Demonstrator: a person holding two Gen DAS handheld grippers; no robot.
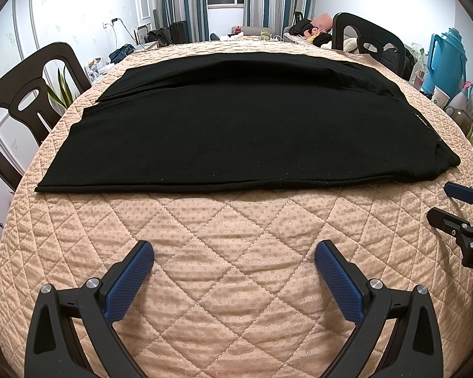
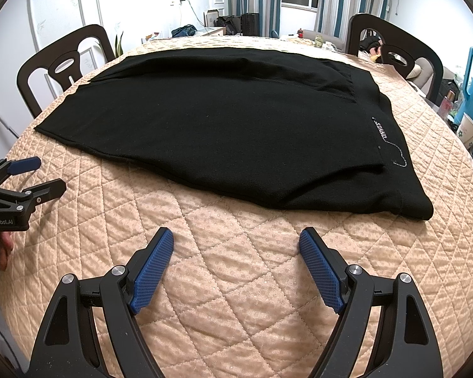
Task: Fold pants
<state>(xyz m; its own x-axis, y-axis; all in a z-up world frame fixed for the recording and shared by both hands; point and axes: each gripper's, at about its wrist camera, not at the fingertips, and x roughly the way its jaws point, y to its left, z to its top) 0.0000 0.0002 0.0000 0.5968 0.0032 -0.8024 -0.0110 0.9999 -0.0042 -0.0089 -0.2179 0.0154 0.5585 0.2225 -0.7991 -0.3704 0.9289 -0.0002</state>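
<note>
I'm looking across a table under a peach quilted cover [image 1: 236,283], with the black pants [image 1: 236,132] spread lengthwise over the far half. They already seem folded once, one leg over the other, waistband and its white label [image 2: 380,132] to my right, leg hems to my left. Dark chairs [image 1: 25,104] stand at the far corners, and cups and a blue thermos jug [image 1: 447,60] crowd the right edge.

My left gripper [image 1: 233,258] hangs over bare quilt on the near side of the pants, jaws spread wide and holding nothing. My right gripper [image 2: 236,242] is the same: spread, empty, just short of the waistband corner.

Biggest risk, as I judge it: the fabric is limp and layered, so a pinch at the near edge may catch only the top layer, and the fold would drag the legs apart. Next, the quilted cover is soft; a low pinch could grab quilt with the cloth and pull the whole cover, which might disturb the cups at the right. Smaller: uneven lift between my two sides would skew the fold. Smallest: black on black hides the seams, so I may misjudge where the hem ends.
</note>
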